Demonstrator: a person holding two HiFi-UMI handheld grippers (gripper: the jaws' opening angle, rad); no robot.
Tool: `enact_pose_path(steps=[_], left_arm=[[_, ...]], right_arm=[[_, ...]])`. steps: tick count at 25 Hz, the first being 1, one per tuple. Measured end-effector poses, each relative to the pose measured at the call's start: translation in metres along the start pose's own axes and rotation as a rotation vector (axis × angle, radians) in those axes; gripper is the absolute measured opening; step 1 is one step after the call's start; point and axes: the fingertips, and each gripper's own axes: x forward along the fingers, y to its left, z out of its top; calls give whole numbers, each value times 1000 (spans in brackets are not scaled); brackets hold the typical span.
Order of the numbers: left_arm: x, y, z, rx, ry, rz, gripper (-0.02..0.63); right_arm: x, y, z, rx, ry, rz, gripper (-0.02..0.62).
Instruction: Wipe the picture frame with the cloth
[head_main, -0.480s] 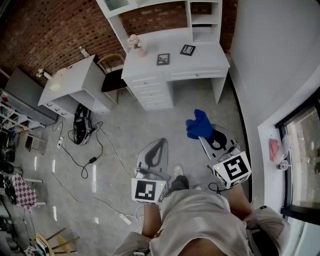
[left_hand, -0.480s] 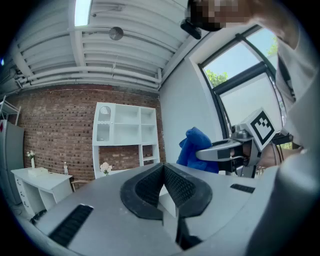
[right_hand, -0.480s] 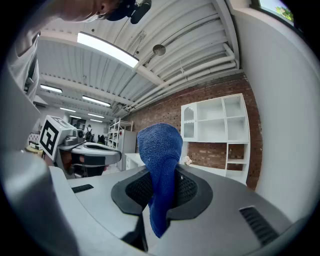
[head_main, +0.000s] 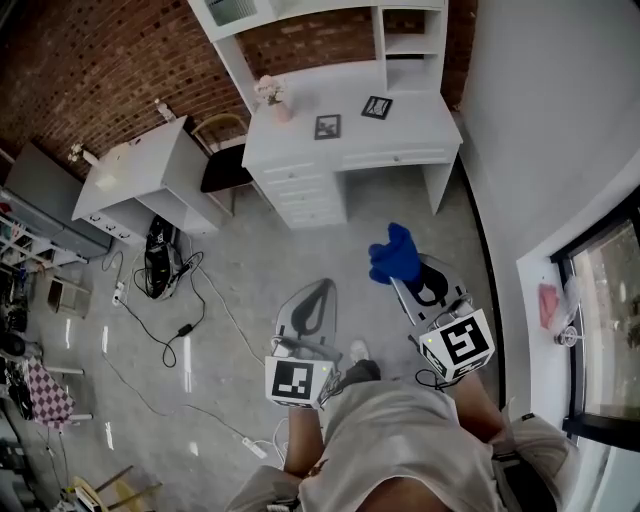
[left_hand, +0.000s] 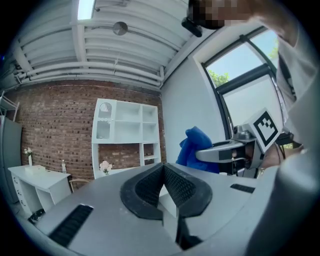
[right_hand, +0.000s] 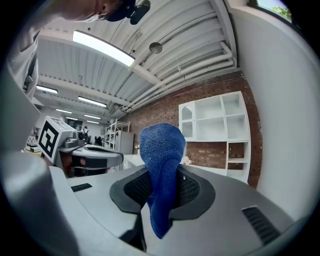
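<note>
My right gripper (head_main: 418, 283) is shut on a blue cloth (head_main: 390, 254), which bunches up past its jaws; in the right gripper view the cloth (right_hand: 161, 170) hangs pinched between the black pads. My left gripper (head_main: 313, 302) is shut with nothing in it, its pads meeting in the left gripper view (left_hand: 164, 187). Two picture frames stand on the white desk (head_main: 400, 130) far ahead: a darker one (head_main: 327, 127) near the middle and a second one (head_main: 376, 107) to its right. Both grippers are held over the floor, well short of the desk.
A pink flower vase (head_main: 272, 95) sits on the desk's left end, under a white shelf unit (head_main: 410, 40). A chair (head_main: 222, 160) and a second white table (head_main: 140, 170) stand to the left. Cables and a power strip (head_main: 185, 330) lie on the grey floor. A white wall runs along the right.
Both grippers have shifted slightly left and forward with the cloth. The view of the room has moved a little; the grip on the cloth is unchanged.
</note>
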Motion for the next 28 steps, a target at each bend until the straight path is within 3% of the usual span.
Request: enact_pose_path(steps=[15,28], left_arm=[[40,103,-5,-13,-5,-65,2],[91,140,-11,-17,9,-97,2]], right_arm=[[101,6,7,-4,21,-64,91],[155,-23,-4,5,58,-85,91]])
